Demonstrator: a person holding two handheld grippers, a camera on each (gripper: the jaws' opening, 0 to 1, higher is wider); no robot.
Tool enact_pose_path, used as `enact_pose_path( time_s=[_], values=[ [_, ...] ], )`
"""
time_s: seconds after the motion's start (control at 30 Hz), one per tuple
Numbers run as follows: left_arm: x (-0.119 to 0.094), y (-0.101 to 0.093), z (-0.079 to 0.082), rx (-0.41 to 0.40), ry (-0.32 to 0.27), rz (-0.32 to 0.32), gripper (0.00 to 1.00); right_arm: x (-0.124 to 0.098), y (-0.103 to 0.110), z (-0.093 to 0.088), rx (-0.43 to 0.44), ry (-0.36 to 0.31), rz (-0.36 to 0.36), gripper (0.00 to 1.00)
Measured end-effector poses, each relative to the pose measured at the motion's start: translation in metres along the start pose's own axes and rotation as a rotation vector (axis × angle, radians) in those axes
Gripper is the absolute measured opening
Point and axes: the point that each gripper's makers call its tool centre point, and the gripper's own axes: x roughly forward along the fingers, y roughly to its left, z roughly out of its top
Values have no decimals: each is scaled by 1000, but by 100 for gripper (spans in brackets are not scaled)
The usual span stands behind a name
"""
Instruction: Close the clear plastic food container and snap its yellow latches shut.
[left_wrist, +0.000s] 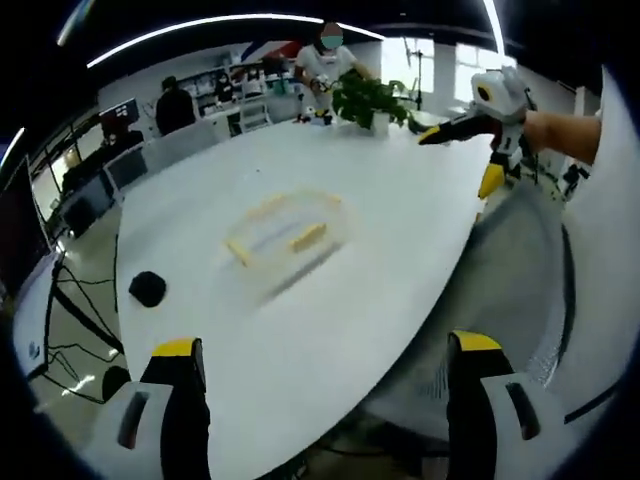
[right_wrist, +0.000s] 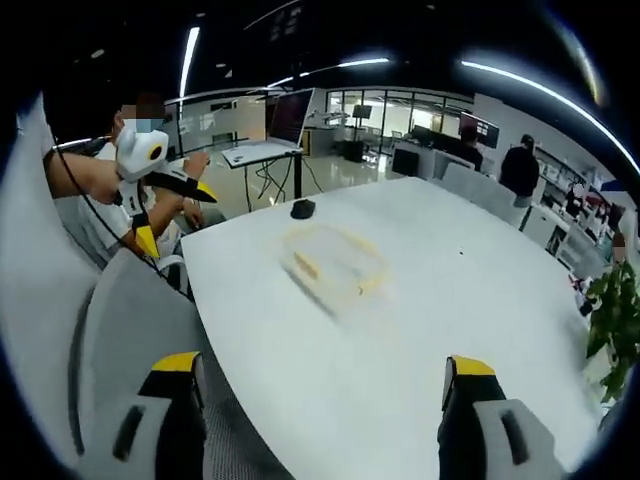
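Container (left_wrist: 288, 232) mid-table (left_wrist: 400, 200), both claws (left_wrist: 325, 385) (right_wrist: 320, 400) open, apart

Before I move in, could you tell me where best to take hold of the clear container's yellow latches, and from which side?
The clear container lies flat on the white table, blurred. Yellow strips show along its edges; the clearest latch is on the long side toward the left gripper. I would probably come from above on that side, one jaw over the rim, one under the latch. Both grippers are open and well short of it.
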Motion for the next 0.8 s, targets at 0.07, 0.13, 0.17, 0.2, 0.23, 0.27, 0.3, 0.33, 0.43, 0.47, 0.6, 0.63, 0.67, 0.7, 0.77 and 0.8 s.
enact_pose_path(
  time_s=[0.07,0.13,0.17,0.2,0.23,0.27,0.3,0.33,0.43,0.47,0.6,0.63,0.67,0.7,0.77,0.8],
  values=[
    [-5,4,-3,-6,-3,18,99,-5,1,-5,26,-2,0,99],
    [-8,4,-3,-20,-11,29,99,-9,0,-7,37,-8,-10,99],
    [-10,3,-3,-28,-12,29,99,-11,1,-8,42,-7,-10,99],
    [-10,3,-3,-27,-12,29,99,-12,1,-9,43,-7,-13,99],
    [-11,2,-3,-20,-13,33,99,-14,0,-8,45,-10,-18,99],
    [-11,2,-2,-17,-13,35,99,-14,0,-8,48,-13,-20,99],
    [-12,2,-2,-13,-10,36,99,-14,0,-7,55,-17,-17,99],
    [-12,2,-2,-12,-11,37,99,-14,0,-7,57,-18,-18,99],
    [-12,3,-1,-13,-12,40,99,-15,-2,-7,57,-19,-23,99],
    [-11,3,-1,-13,-12,39,99,-15,-2,-6,58,-21,-24,99],
    [-12,3,-3,-14,-5,36,99,-15,-1,-6,71,-27,-26,99],
    [-13,4,-3,-15,-5,38,99,-15,0,-6,79,-30,-25,99],
    [-13,5,-3,-14,-6,37,99,-15,0,-6,82,-31,-22,99],
    [-13,5,-3,-14,-4,34,99,-15,1,-7,85,-32,-19,99],
    [-14,7,-2,-9,-1,40,98,-14,3,-8,80,-24,-15,99],
    [-14,8,-2,-10,-4,41,98,-14,3,-9,78,-23,-15,99]
  ],
)
